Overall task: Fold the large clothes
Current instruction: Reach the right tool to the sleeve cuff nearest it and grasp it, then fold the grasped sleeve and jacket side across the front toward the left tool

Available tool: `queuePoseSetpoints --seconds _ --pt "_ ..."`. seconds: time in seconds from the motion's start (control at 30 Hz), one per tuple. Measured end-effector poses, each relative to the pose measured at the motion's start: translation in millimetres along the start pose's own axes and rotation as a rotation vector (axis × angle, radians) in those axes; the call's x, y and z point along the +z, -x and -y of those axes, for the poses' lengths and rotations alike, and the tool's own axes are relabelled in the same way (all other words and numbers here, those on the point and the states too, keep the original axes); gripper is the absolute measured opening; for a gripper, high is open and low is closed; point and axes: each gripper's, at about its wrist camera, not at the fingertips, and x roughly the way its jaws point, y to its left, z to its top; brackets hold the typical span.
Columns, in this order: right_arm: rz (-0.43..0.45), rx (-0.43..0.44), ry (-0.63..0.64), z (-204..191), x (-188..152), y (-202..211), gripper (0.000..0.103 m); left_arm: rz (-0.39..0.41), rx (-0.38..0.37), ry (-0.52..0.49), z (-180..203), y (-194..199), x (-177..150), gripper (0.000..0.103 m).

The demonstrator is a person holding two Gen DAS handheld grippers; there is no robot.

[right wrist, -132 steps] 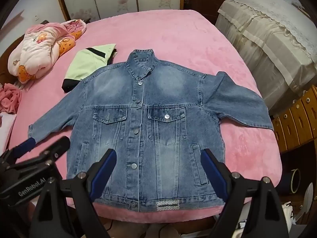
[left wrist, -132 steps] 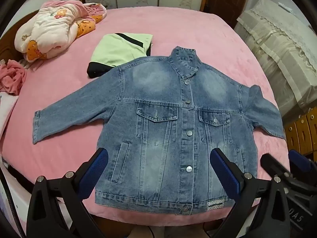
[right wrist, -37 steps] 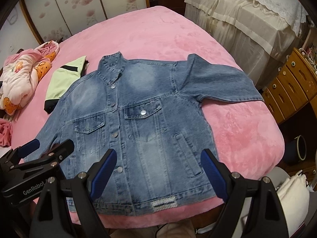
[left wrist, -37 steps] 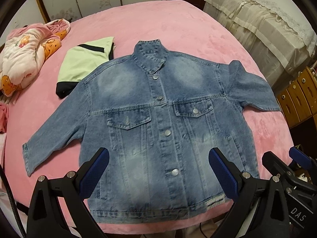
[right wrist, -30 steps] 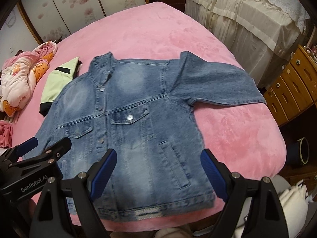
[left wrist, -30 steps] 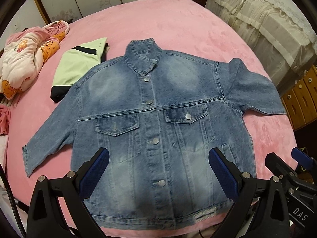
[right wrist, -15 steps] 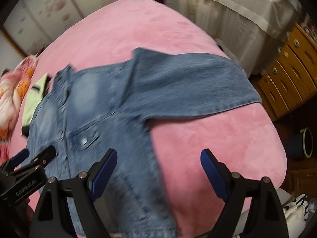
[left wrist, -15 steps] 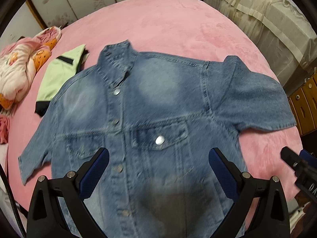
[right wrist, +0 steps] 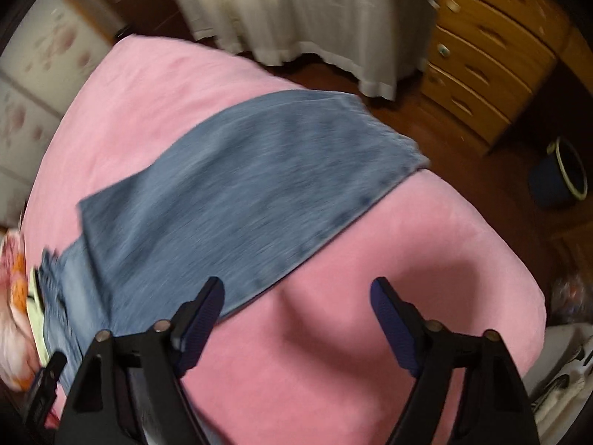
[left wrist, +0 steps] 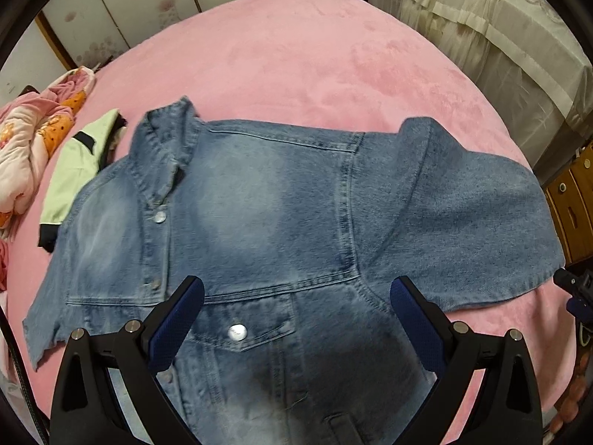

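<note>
A blue denim jacket (left wrist: 267, 200) lies flat, front up and buttoned, on the pink bed (left wrist: 296, 59). My left gripper (left wrist: 296, 315) hovers open over its chest, near the right chest pocket, with nothing between its fingers. In the blurred right wrist view, the jacket's right sleeve (right wrist: 252, 193) stretches toward the bed's edge. My right gripper (right wrist: 296, 315) hangs above the pink cover just below that sleeve; its jaws are closing but stand wide, with nothing between them. Its left finger (right wrist: 200, 319) overlaps the sleeve's lower edge.
A folded pale green garment (left wrist: 81, 170) lies left of the collar, with a bundled floral quilt (left wrist: 33, 148) beyond it. A cream-draped piece of furniture (left wrist: 500, 48) and wooden drawers (right wrist: 489, 59) stand right of the bed. A dark bucket (right wrist: 559, 174) sits on the floor.
Both grippers dropped closer to the jacket and shifted right. The right one rolled and swung over the right sleeve and bed edge; its jaws narrowed slightly.
</note>
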Motion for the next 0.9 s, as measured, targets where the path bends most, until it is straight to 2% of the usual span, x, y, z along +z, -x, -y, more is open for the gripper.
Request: queuePoseSetpoints --seconds 0.2,0.4,0.47,0.5,0.53,0.57,0.7,0.8,0.9 --pt "-0.034 0.023 -0.145 40 23 -32 0.076 -0.032 -0.038 -0.036 19 -17 2 0.099" --pt "-0.021 0.072 -0.214 52 43 -54 0.076 -0.048 -0.043 -0.033 28 -27 9 0.099" --pt "-0.007 0.075 -0.23 53 52 -59 0.063 -0.049 -0.043 -0.016 25 -28 14 0.099" --pt "0.0 0.081 -0.236 53 57 -61 0.048 -0.048 -0.042 -0.008 23 -27 15 0.099" --pt "0.002 0.088 -0.236 54 60 -63 0.025 -0.046 -0.043 0.001 20 -26 17 0.099" --pt "0.008 0.093 -0.23 53 65 -62 0.012 -0.044 -0.044 0.008 17 -25 19 0.099" --pt "0.115 0.088 -0.163 33 70 -34 0.008 -0.02 -0.033 0.034 0 -13 25 0.099" --pt "0.271 0.106 0.009 -14 62 19 0.007 0.009 -0.023 0.06 -19 0 27 0.099" --pt "0.372 0.165 0.183 -68 47 64 0.007 0.035 -0.016 0.092 -44 13 28 0.099"
